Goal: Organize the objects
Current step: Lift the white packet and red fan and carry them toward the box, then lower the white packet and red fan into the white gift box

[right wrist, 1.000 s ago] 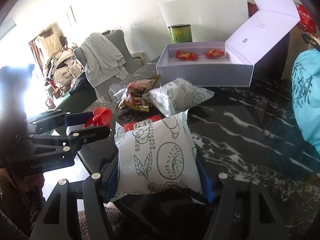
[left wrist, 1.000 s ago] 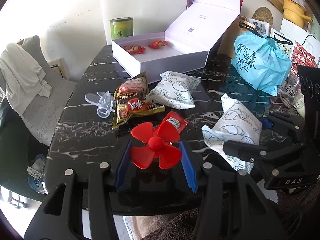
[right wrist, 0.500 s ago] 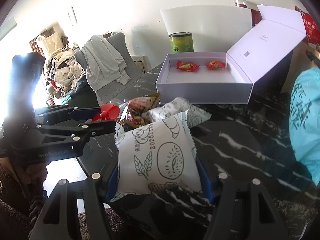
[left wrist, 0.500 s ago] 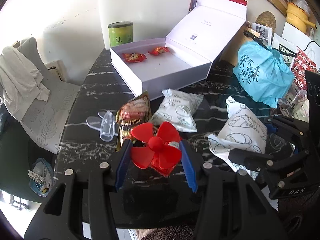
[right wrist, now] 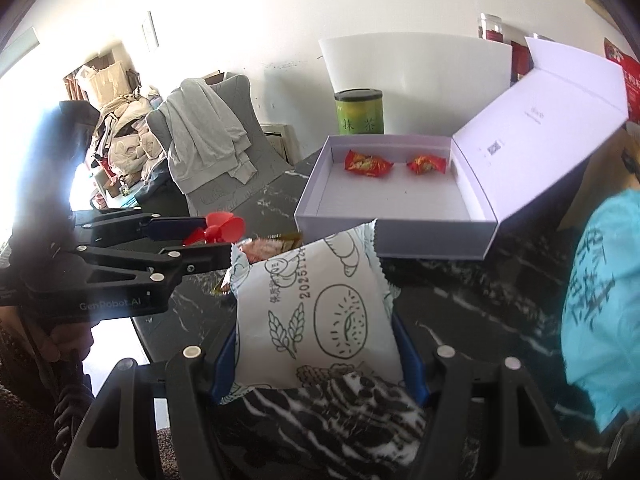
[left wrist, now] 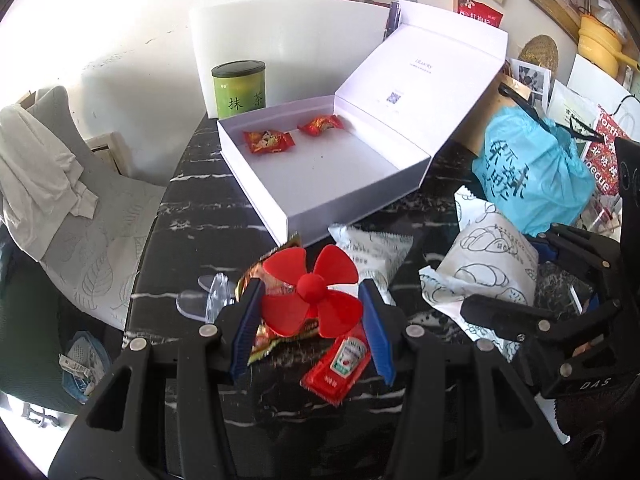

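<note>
- The white box (left wrist: 352, 184) sits open at the far side of the dark marble desk (left wrist: 192, 232), its lid raised; only two red candies (left wrist: 269, 141) lie inside, so we judge the sorting barely begun.
- At left on the desk, a clear plastic piece (left wrist: 208, 298) and a brown snack packet (left wrist: 276, 280) wait to be collected, with a ketchup sachet (left wrist: 338, 364) nearer us.
- Our left gripper (left wrist: 310, 320) carries a red fan propeller (left wrist: 312, 292), jaws pinching its blades from both sides, raised over that clutter.
- A white printed pouch (left wrist: 372, 256) lies on the desk just short of the box.
- Our right gripper (right wrist: 316, 354) holds a second white pouch (right wrist: 316, 312), jaws clamped on its two sides, lifted clear of the desk.
- At far right stands a blue bag (left wrist: 532, 168); we cannot tell whether it belongs to the job.
- Against the frames of a second ago, both grippers have risen and advanced toward the box: it looms larger and nearer in both views, the ketchup sachet once ahead of the propeller now shows below it, and both grips are unchanged.
</note>
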{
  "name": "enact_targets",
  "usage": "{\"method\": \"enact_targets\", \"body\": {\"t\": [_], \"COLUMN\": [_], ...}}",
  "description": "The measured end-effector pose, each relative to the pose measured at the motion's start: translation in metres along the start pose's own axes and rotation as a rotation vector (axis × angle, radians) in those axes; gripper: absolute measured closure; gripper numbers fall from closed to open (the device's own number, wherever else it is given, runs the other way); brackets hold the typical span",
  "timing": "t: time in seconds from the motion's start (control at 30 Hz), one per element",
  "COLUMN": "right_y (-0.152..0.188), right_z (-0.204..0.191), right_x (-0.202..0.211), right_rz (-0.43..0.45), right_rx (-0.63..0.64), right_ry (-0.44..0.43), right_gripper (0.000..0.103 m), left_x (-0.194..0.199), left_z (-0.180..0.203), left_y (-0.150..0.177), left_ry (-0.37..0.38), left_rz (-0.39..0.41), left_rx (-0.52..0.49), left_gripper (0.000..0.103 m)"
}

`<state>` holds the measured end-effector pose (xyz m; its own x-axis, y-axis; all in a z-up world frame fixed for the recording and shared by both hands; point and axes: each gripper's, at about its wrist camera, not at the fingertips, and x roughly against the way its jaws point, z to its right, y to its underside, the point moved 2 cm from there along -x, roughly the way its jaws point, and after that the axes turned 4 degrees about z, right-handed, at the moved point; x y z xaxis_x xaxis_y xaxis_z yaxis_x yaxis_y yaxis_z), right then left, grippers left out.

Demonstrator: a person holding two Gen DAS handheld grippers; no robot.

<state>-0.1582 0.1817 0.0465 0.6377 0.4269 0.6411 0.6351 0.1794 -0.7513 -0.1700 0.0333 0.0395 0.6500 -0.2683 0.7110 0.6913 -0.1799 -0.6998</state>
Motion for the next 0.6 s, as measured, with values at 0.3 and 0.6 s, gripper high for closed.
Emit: {"method": "enact_targets", "body": {"t": [0.3, 0.6], "right_y": [-0.035, -0.063], "right_z": [0.011, 0.036], "right_x": [-0.019, -0.045], "right_rz": [0.000, -0.016], "right_rx": [0.052, 0.081], "right_ry": [0.010, 0.007], "right_gripper": [0.035, 0.035], "left_x": [-0.021, -0.051], "left_z": [-0.011, -0.017], "left_y": [-0.038, -0.078], "left_ry": [0.000, -0.005], "left_rz": [0.000, -0.006], "left_rx": [0.006, -0.013], "left_gripper": [0.056, 0.056]}}
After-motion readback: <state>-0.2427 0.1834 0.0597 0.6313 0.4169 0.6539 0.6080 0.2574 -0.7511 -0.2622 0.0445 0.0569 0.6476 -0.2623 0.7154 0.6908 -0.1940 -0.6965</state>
